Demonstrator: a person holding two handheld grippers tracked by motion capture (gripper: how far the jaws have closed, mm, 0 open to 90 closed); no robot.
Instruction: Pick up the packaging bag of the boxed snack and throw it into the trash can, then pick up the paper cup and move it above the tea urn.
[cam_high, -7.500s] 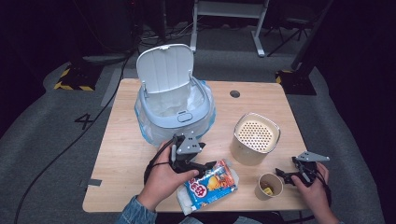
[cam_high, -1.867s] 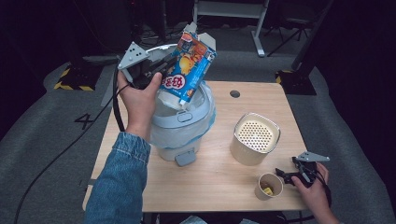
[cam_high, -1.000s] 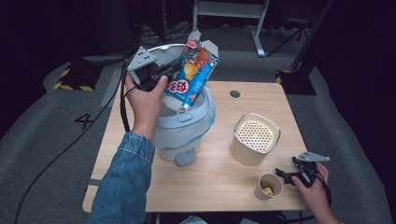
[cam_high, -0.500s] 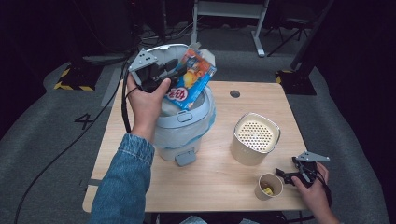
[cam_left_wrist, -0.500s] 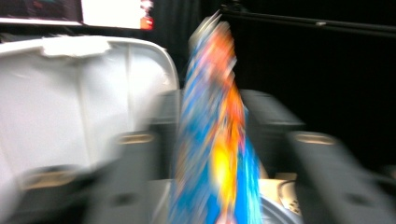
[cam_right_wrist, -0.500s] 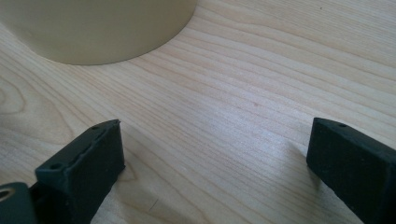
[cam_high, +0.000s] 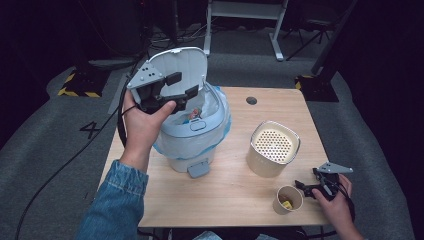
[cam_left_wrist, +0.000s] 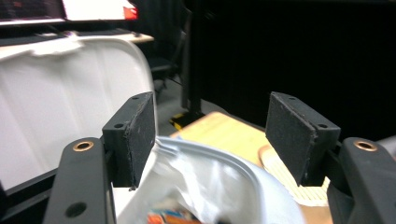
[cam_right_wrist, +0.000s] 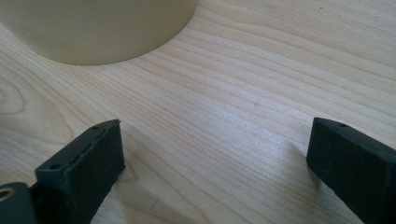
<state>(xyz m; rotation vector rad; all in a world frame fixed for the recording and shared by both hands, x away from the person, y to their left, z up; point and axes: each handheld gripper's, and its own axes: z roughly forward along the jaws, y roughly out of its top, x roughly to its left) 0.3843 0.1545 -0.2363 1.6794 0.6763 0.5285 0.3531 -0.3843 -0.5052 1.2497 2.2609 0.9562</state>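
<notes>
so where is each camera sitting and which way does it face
high view: above the person's side of the table, looking forward and down; both forearms and claws show.
left gripper view: on the left claw, jaws open over the bin, lid upright.
right gripper view: on the right claw, low over the wood, facing the beige canister.
shared: bin and canister also show from above.
</notes>
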